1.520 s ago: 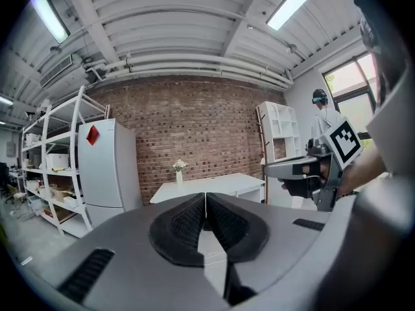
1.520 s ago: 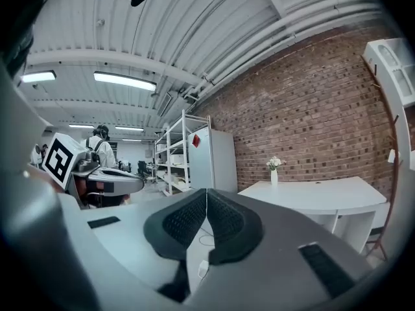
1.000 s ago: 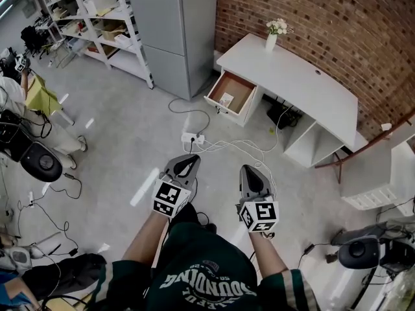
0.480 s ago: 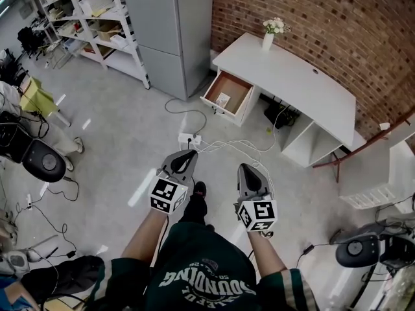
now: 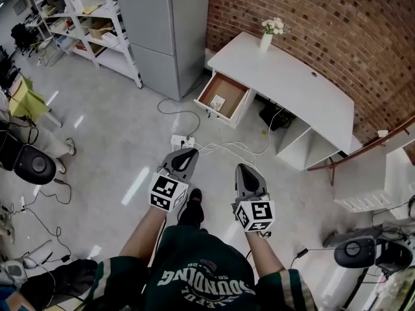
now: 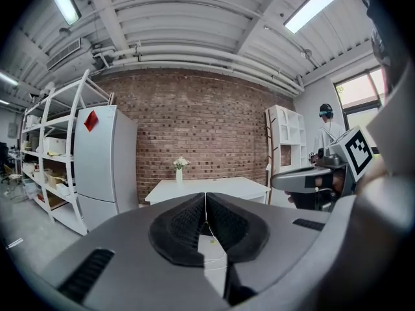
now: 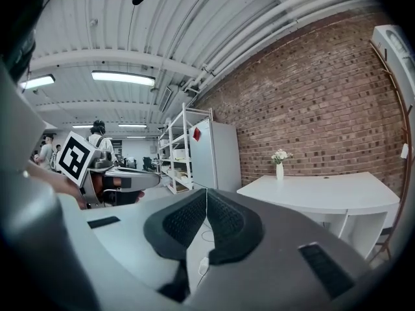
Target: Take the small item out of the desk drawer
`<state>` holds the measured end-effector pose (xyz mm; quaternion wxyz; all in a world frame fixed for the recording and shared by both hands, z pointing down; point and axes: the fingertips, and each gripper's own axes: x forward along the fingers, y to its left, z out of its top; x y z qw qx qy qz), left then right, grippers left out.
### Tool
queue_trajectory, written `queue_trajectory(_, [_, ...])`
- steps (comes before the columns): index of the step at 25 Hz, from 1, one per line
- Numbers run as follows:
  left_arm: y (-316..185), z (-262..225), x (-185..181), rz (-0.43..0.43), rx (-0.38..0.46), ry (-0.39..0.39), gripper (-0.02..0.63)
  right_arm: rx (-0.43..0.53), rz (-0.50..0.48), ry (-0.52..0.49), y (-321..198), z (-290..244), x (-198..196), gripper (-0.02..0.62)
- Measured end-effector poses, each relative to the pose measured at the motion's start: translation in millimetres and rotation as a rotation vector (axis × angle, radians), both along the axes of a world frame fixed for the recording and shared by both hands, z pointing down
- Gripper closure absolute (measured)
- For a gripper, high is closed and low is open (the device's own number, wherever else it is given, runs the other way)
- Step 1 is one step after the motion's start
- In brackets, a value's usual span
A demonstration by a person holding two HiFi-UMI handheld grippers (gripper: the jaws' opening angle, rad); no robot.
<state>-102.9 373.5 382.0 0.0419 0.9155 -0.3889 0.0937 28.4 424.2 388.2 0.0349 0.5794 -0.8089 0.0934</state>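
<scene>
A white desk (image 5: pixel 285 76) stands against the brick wall, its wooden drawer (image 5: pixel 222 97) pulled open at the left end. A small pale item (image 5: pixel 217 102) lies inside the drawer. Both grippers are held well short of the desk, over the floor. My left gripper (image 5: pixel 188 155) is shut with nothing between its jaws, and my right gripper (image 5: pixel 244 170) is shut and empty too. In the left gripper view the closed left gripper (image 6: pixel 205 197) points at the desk (image 6: pixel 207 188). The right gripper view shows the closed right gripper (image 7: pixel 207 193) and the desk (image 7: pixel 324 192) to the right.
A vase of flowers (image 5: pixel 267 36) stands on the desk's far corner. A power strip (image 5: pixel 182 140) and white cables (image 5: pixel 233 148) lie on the floor between me and the drawer. A grey cabinet (image 5: pixel 168 31) and shelving (image 5: pixel 84 18) stand left. Office chairs (image 5: pixel 29 164) sit at both sides.
I have walked closer to the desk: the drawer and desk have shifted left and nearer in the head view. Both grippers stay shut and keep their place before me.
</scene>
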Motion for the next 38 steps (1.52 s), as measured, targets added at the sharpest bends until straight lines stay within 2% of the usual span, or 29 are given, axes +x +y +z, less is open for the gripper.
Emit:
queue_trajectory(20, [-159, 7, 14, 0.037, -0.046, 0.000, 0.588, -0.030, 0.038, 0.008, -157, -2, 8, 0.571])
queue_trajectory(26, [-203, 6, 15, 0.056, -0.037, 0.004, 0.588, -0.032, 0.044, 0.009, -202, 2, 5, 0.571])
queue_trajectory(32, [-236, 13, 6, 0.070, -0.045, -0.001, 0.588, -0.021, 0.061, 0.011, -235, 2, -5, 0.571])
queue_trajectory(38, [-250, 19, 6, 0.081, -0.062, -0.003, 0.588, -0.037, 0.086, 0.011, -245, 8, -1, 0.571])
